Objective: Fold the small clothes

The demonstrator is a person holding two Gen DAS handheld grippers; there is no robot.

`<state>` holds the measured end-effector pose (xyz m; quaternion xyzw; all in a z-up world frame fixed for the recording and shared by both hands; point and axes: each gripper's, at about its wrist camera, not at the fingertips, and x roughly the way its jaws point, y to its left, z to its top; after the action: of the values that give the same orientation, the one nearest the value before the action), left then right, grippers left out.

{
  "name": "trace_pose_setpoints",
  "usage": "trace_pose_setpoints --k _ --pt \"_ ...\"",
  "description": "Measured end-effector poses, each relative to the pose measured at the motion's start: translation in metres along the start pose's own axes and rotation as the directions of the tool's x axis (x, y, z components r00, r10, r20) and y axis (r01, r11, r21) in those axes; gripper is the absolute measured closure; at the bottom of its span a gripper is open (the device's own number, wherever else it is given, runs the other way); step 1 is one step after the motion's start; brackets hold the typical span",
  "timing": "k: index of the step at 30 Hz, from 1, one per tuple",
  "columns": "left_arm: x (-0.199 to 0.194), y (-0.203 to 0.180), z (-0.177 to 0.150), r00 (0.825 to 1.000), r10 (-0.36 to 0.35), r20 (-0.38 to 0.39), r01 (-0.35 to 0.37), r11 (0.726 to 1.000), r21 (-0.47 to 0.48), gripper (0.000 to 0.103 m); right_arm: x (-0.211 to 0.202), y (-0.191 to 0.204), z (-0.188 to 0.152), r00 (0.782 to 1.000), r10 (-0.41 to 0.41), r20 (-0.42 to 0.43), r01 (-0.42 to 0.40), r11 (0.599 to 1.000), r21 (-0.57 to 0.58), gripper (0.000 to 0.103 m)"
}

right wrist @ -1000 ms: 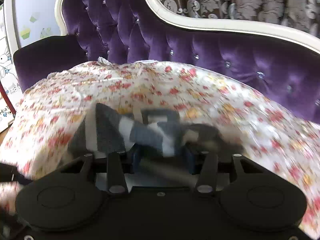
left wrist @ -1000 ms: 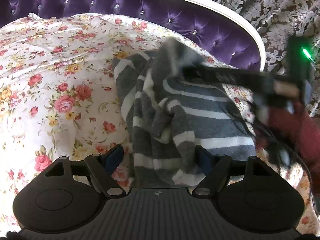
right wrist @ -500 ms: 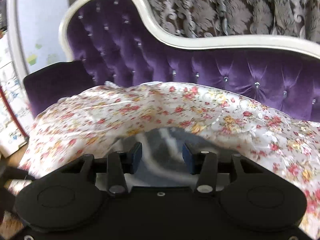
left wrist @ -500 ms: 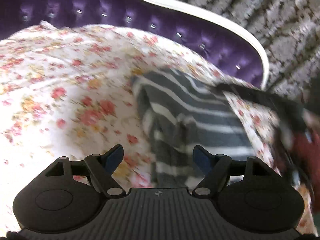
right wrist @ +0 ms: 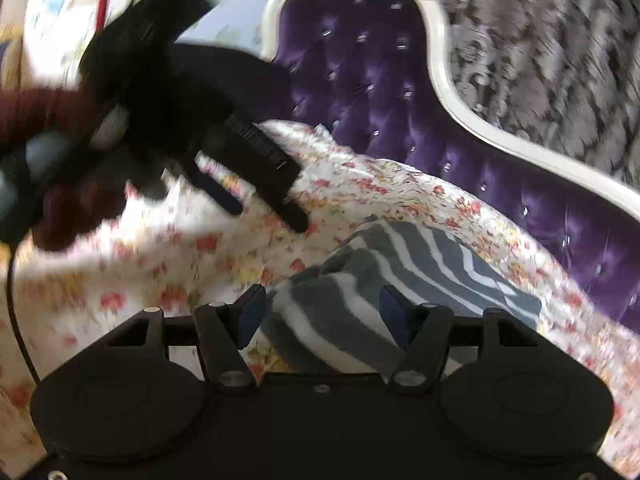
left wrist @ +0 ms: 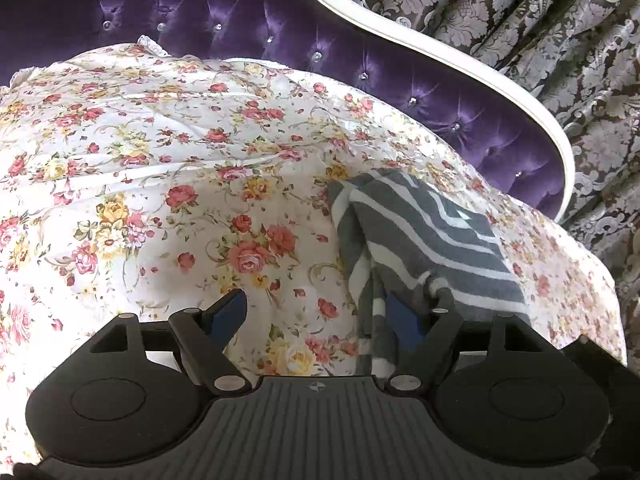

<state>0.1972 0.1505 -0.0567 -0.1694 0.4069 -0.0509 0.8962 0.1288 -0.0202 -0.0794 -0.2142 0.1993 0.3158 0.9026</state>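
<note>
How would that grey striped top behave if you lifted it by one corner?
The striped top would probably droop and come unfolded: it looks like soft knit, lying in limp, rumpled layers. It seems light, hardly denting the floral sheet. It is unlikely to slip, since the knit looks fuzzy.

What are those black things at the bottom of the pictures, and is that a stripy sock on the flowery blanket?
Those black things are grabbing tools. A person holds one in each hand, and each tool has a little camera that looks out along its two fingers. So one picture comes from the left gripper and the other from the right gripper.

On the flowery sheet, spread over a purple sofa, lies a small grey and white striped garment. I cannot tell if it is a sock.

The left fingers stand wide open and pinch nothing. The right fingers have just been opening; the stripy cloth lies between them, but they do not squeeze it.

In the right picture you also see the other tool, blurry, with the person's dark red sleeve.
</note>
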Motion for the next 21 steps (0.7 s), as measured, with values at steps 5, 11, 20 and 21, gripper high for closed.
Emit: trace_pose_setpoints --k 5,11,20,21 --pt "-0.003 -0.001 0.001 1.000 -0.023 0.006 0.023 1.000 0.007 0.027 0.019 0.016 -0.003 0.995 -0.090 -0.049 0.083 0.987 -0.138 0.095" --pt "-0.008 0.002 0.006 0.999 -0.034 0.033 0.034 0.999 -0.009 0.027 -0.007 -0.006 0.013 0.997 -0.049 0.062 0.041 0.991 0.129 0.092" --pt "0.008 -0.029 0.003 0.994 -0.094 0.064 0.086 0.990 0.112 0.027 0.026 0.003 -0.015 0.997 0.064 -0.034 -0.056 0.980 0.191 0.081" --pt "0.012 -0.036 0.002 0.992 -0.106 0.064 0.096 0.985 0.144 0.027 0.023 0.003 -0.015 0.998 0.062 -0.028 -0.056 0.980 0.189 0.081"
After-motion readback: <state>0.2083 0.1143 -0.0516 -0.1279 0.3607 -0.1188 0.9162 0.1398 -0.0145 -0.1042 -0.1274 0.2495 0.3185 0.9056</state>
